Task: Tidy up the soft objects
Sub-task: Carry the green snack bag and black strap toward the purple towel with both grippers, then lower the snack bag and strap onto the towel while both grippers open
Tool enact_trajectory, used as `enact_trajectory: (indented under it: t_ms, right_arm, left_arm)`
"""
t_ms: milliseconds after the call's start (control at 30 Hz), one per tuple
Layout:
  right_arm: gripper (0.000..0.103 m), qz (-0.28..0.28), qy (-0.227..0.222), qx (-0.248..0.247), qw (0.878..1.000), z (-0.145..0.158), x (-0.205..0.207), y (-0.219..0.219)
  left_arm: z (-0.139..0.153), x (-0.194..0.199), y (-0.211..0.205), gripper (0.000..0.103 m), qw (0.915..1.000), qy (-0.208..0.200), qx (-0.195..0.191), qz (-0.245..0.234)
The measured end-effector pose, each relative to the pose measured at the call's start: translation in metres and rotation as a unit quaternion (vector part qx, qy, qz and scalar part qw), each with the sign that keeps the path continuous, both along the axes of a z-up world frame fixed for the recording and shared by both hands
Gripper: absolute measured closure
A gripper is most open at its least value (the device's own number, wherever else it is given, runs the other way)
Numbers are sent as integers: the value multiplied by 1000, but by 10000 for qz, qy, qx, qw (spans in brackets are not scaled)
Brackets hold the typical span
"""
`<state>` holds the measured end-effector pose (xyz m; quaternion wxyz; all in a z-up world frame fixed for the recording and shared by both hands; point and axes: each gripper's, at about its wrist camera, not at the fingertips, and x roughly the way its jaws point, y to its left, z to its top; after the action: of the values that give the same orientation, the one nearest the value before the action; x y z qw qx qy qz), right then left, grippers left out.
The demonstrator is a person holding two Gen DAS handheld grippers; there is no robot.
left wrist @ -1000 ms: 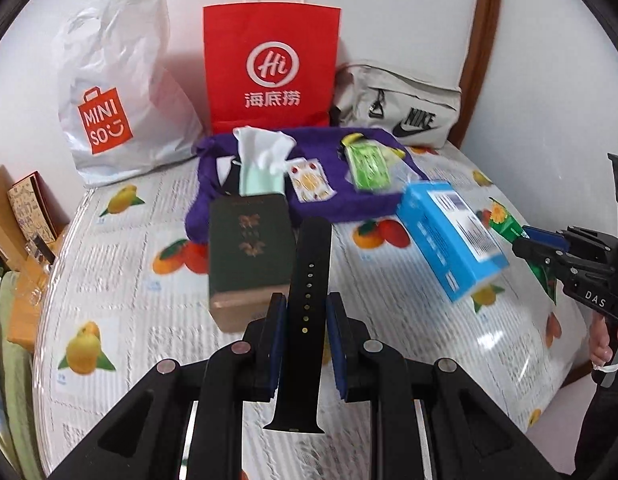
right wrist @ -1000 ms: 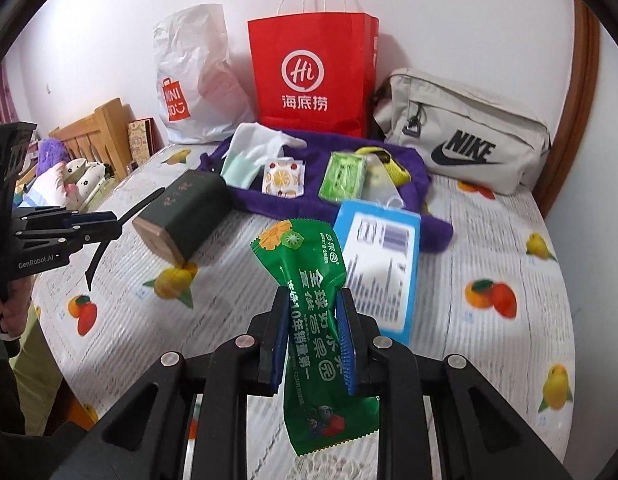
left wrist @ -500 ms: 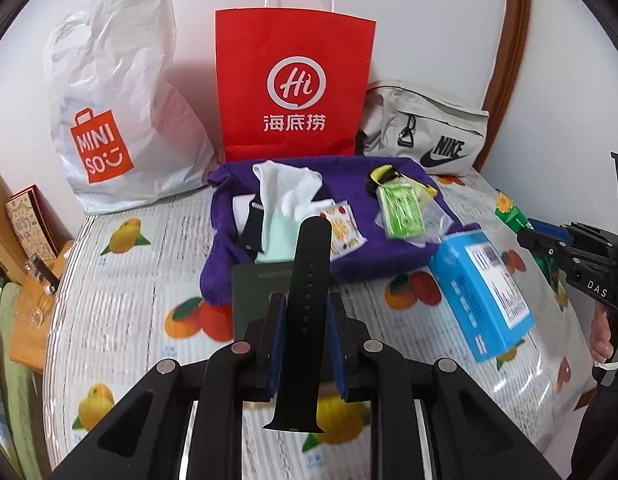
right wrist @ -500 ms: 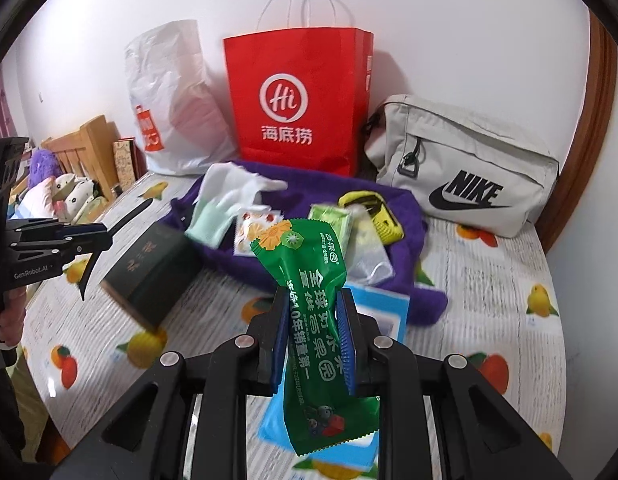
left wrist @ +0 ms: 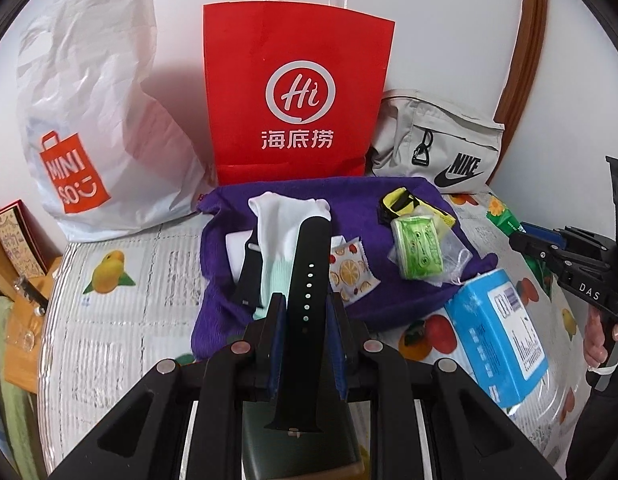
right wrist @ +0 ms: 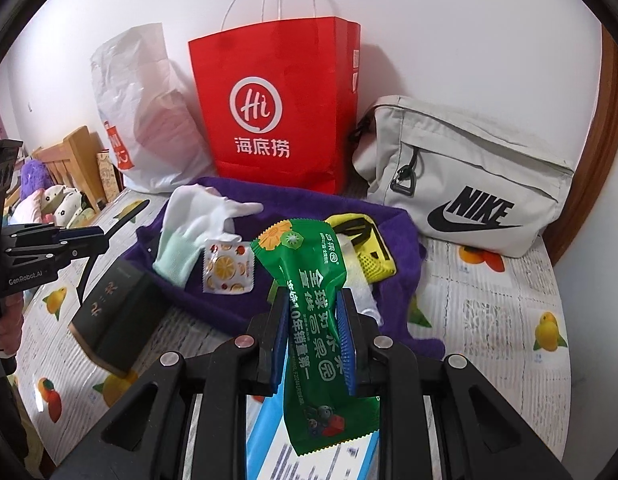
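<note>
Both hand-held grippers loaded: slip risk.
We clamp the left hand-held gripper (left wrist: 307,320) on the watch strap (left wrist: 307,280) and the right hand-held gripper (right wrist: 313,332) on the green snack packet (right wrist: 309,300); either may slide out before reaching the purple cloth (left wrist: 409,296) ahead.

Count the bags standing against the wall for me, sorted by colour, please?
White: 1, the plastic shopping bag
Red: 1, the paper bag with string handles
Beige: 1, the fabric pouch with a black logo
Total: 3
</note>
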<state>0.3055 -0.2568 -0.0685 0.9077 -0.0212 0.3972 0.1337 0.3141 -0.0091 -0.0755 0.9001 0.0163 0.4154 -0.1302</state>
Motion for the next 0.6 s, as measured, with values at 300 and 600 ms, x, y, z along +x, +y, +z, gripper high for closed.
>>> enact_trajectory:
  t_ms: [300, 600]
  right_arm:
    - [80, -8, 39, 7, 10000, -6, 28, -1]
    - [80, -17, 70, -36, 10000, -12, 50, -2]
  left_arm:
    - [-4, 24, -4, 83, 10000, 42, -16, 17]
    - [-4, 41, -9, 83, 10000, 42, -19, 5]
